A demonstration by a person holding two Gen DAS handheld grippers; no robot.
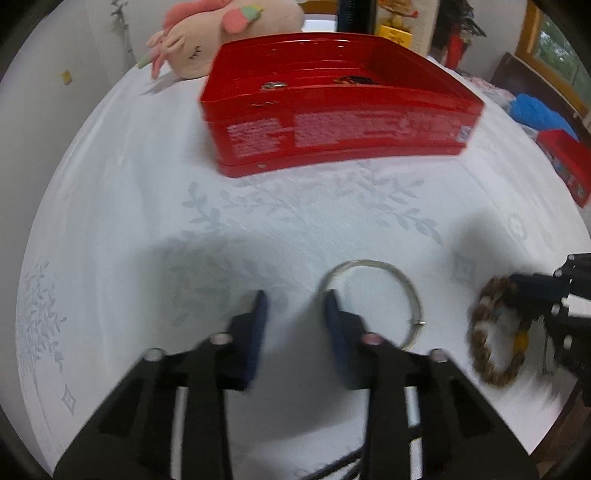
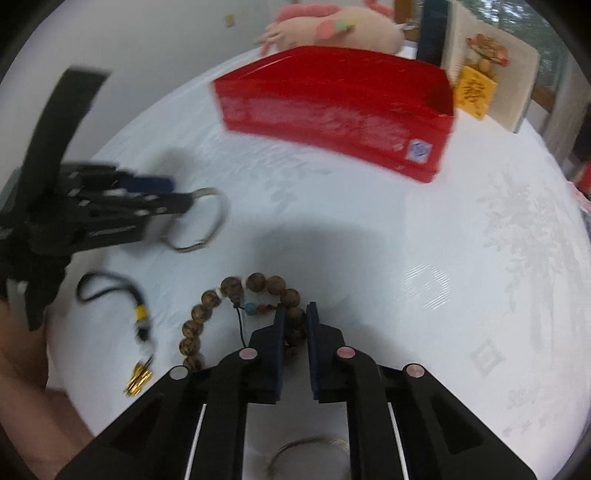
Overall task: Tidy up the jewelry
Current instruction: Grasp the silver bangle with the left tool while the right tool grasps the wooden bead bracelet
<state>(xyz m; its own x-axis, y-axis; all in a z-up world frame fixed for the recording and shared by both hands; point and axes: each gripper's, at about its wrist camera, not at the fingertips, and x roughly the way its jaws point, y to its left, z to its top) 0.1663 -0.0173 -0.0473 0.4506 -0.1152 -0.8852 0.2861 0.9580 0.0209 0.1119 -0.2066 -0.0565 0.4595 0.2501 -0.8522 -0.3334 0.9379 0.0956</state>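
- Jewelry lies on a white tablecloth point(image 1: 129, 221) with a pale leaf pattern; in the left wrist view a thin silver bangle point(image 1: 402, 280) lies flat in the foreground.
- The left gripper point(image 1: 295, 295) points down at the cloth with its jaws apart and only bare cloth between them. Its right-hand finger covers the bangle's left edge; whether it touches the metal, I cannot tell.
- To the right lies a beaded bracelet point(image 1: 480, 350) of brown wooden beads, with the right gripper point(image 1: 517, 284) at its upper side, blurred.
- Beyond stands an open red tin point(image 1: 332, 136) with a silvery piece point(image 1: 273, 85) and a darker piece point(image 1: 354, 79) on its floor. A pink plush toy point(image 1: 207, 33) lies behind it, and another red box point(image 1: 565, 162) sits at the right edge.
- In the right wrist view the right gripper point(image 2: 296, 314) is nearly closed, clamped on a bead of the beaded bracelet point(image 2: 207, 306), which curves away to the left on the tablecloth point(image 2: 443, 221).
- The left gripper point(image 2: 184, 195) comes in from the left, its tip at the rim of the silver bangle point(image 2: 218, 221); this side view does not show a grip.
- A black cord point(image 2: 96, 288) with a yellow bead and gold charms lies left of the bracelet.
- The red tin point(image 2: 332, 118) stands well beyond, the plush toy point(image 2: 351, 29) behind it.
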